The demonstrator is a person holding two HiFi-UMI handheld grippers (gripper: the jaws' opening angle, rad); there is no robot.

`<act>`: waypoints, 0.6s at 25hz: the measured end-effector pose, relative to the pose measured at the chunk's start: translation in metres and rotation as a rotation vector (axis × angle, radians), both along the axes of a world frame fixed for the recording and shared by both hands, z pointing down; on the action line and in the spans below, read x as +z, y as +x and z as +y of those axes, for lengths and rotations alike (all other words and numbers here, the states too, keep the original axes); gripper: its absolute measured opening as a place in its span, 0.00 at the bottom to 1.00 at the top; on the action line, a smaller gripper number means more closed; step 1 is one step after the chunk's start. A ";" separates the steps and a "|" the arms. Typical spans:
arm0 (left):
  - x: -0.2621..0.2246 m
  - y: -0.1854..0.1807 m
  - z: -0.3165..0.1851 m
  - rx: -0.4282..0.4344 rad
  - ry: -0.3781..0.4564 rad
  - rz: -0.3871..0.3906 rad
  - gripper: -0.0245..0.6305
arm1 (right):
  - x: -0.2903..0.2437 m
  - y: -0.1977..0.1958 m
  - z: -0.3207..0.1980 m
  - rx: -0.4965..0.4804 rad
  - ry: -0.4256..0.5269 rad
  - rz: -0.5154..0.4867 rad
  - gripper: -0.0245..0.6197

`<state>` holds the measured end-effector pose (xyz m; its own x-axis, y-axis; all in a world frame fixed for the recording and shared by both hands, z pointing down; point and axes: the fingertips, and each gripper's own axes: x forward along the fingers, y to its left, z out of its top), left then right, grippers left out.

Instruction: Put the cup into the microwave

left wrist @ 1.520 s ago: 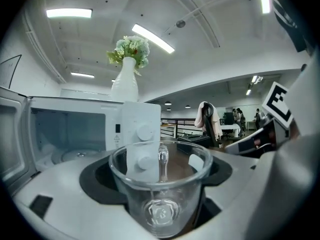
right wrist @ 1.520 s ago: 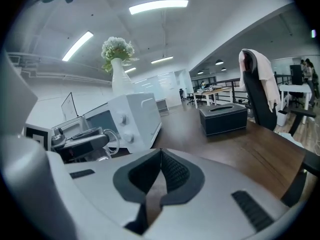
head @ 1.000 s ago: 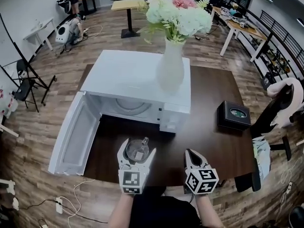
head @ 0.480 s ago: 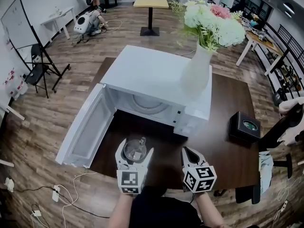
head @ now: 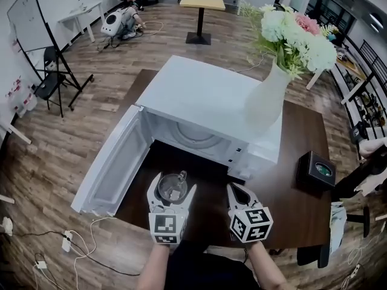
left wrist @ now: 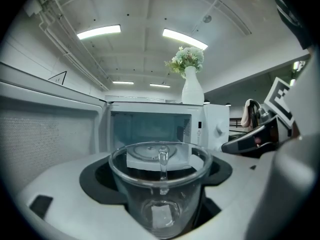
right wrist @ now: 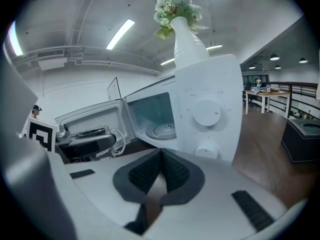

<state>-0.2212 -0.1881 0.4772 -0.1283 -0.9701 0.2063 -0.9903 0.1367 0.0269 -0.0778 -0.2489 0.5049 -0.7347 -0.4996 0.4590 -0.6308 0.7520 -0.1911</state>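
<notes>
Glass cup clamped in my left fingers, held just short of the open microwave.

My left gripper [head: 173, 185] grasps the clear cup [left wrist: 160, 184] upright between its fingers [left wrist: 55, 194], with the handle turned away from me toward the oven. My right gripper [head: 235, 189] hangs just beside it, clenched on nothing. Both hover over the near edge of the dark counter [head: 296, 204]. Ahead stands the white microwave [head: 205, 98], its door [head: 112, 162] swung wide to the left and the turntable [head: 195, 136] showing inside. A white vase [head: 266, 101] of flowers stands on top at the right, and a black box [head: 317, 171] sits farther right.
</notes>
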 end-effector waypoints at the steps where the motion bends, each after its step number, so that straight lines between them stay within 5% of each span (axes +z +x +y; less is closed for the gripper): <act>1: 0.000 -0.002 -0.003 0.000 0.001 0.003 0.68 | 0.000 -0.003 -0.003 -0.005 0.004 0.001 0.03; 15: -0.002 -0.038 -0.072 0.014 0.046 0.016 0.68 | 0.007 -0.041 -0.023 -0.051 0.026 0.012 0.03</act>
<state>-0.2587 -0.2605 0.4748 -0.1117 -0.9802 0.1637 -0.9914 0.1212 0.0488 -0.1186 -0.2720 0.5120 -0.7540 -0.4738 0.4549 -0.5940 0.7876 -0.1641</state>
